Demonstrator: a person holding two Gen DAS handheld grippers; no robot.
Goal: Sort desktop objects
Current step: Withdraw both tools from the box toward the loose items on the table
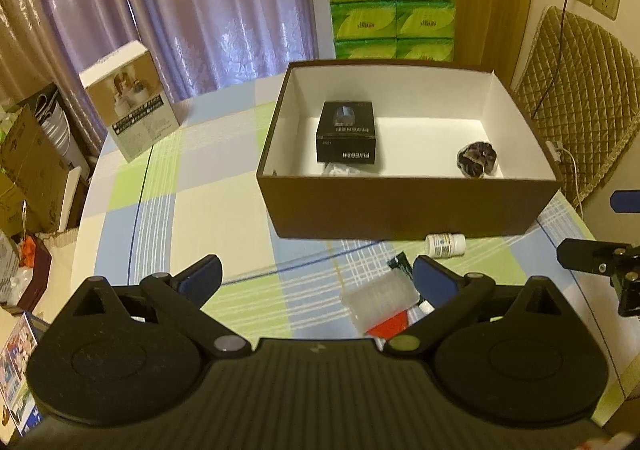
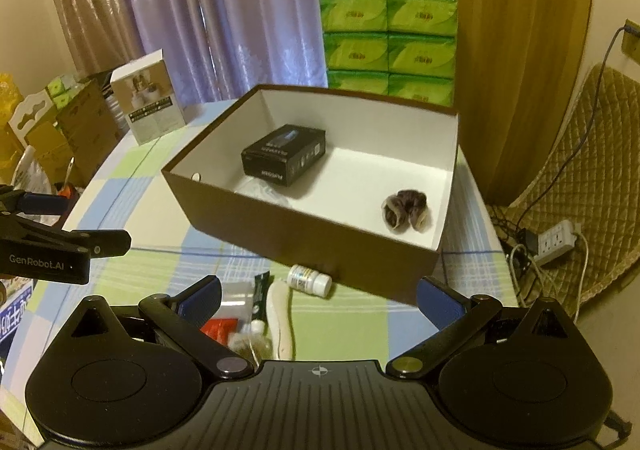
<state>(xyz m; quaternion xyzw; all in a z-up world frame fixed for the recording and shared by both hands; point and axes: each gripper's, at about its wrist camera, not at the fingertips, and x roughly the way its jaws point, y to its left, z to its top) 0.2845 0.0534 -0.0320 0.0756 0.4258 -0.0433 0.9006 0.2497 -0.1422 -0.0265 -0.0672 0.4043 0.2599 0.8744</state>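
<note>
Left gripper (image 1: pixel 316 274): jaws spread wide, holding nothing, hovering over the checked tablecloth (image 1: pixel 168 202).
Right gripper (image 2: pixel 318 294): also wide apart and empty, above the loose items just before the box.
Brown box (image 1: pixel 400 206): open-topped, dark brown outside, white inside, standing on the table.
Black carton (image 1: pixel 346 132): small, glossy, white lettering; lies inside the box towards its left.
Dark bundle (image 1: pixel 478 160): brownish, crinkled, in clear wrap; inside the box near its right front corner.
White bottle (image 2: pixel 310 280): small, printed label, white cap, lying on its side just beside the box's front wall.
Loose pile (image 1: pixel 380 302): clear plastic case, dark green tube, a red piece, lying close together near the table edge.
White curved piece (image 2: pixel 280 318): long, pale, beside the tube; I cannot tell what it is.
Tissue packs (image 1: pixel 392 4): green, stacked behind the box.
</note>
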